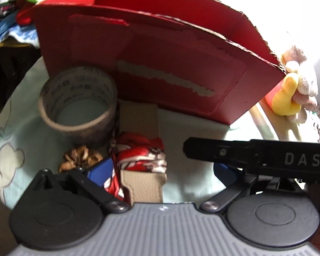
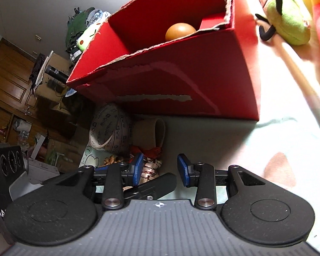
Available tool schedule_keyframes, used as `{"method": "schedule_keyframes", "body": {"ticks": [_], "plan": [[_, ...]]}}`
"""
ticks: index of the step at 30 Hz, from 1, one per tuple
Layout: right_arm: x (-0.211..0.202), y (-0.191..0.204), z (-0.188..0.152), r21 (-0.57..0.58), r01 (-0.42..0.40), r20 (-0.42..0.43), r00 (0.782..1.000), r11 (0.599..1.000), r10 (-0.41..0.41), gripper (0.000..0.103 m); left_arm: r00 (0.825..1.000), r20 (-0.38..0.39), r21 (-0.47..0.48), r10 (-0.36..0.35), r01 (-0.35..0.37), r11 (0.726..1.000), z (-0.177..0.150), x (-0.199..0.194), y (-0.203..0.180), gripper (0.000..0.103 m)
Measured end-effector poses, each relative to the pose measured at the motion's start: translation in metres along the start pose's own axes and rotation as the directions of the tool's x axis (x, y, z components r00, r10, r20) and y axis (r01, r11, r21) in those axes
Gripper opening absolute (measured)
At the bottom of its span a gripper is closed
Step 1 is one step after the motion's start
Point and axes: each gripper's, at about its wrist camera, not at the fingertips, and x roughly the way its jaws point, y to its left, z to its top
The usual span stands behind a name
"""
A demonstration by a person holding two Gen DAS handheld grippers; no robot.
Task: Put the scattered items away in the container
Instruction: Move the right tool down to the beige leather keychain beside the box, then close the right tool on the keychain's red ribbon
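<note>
A red cardboard box (image 1: 160, 68) stands on the pale sheet; it also shows in the right wrist view (image 2: 181, 81) with an orange ball (image 2: 180, 31) inside. In front of it lie a tape roll (image 1: 79, 104), a beige leather strap (image 1: 138, 119), a red-and-white patterned cloth item (image 1: 140, 153) and a brown dried piece (image 1: 81, 157). My left gripper (image 1: 162, 170) is open, low over the strap and cloth. My right gripper (image 2: 161, 169) is open, just right of the cloth (image 2: 149, 166), with the tape roll (image 2: 111, 132) to its left.
Plush toys lie beside the box: a yellow and pink one (image 1: 292, 93) on the right, a green one (image 2: 285, 23) behind. The other gripper's black body (image 1: 256, 155) crosses the left wrist view. Cluttered shelves and wooden cabinets (image 2: 10, 81) stand beyond the bed edge.
</note>
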Motion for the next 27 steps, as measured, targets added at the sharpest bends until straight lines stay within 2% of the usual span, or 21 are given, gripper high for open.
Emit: {"method": "schedule_keyframes", "body": {"ticks": [8, 11, 15, 23, 27], "plan": [[0.009, -0.007, 0.007, 0.061, 0.002, -0.043, 0.999, 0.998, 0.001, 0.041, 1.000, -0.002, 0.066, -0.013, 0.013, 0.998, 0.009, 0.012, 0.003, 0.101], [0.016, -0.008, 0.009, 0.092, -0.029, -0.067, 0.997, 0.995, 0.035, 0.041, 1.000, -0.018, 0.111, -0.014, 0.015, 0.994, 0.008, 0.017, 0.004, 0.101], [0.025, -0.004, 0.011, 0.076, -0.015, -0.094, 0.995, 0.997, 0.022, 0.041, 1.000, -0.022, 0.185, -0.003, 0.007, 0.983, 0.003, 0.019, -0.002, 0.101], [0.040, -0.002, 0.011, 0.084, -0.018, -0.169, 0.985, 0.996, 0.032, 0.040, 0.999, -0.016, 0.279, 0.037, -0.031, 0.960, -0.004, 0.022, -0.010, 0.098], [0.039, 0.001, 0.012, 0.062, -0.014, -0.174, 0.984, 0.998, 0.025, 0.038, 0.999, -0.011, 0.314, 0.045, -0.039, 0.949, -0.007, 0.023, -0.013, 0.098]]}}
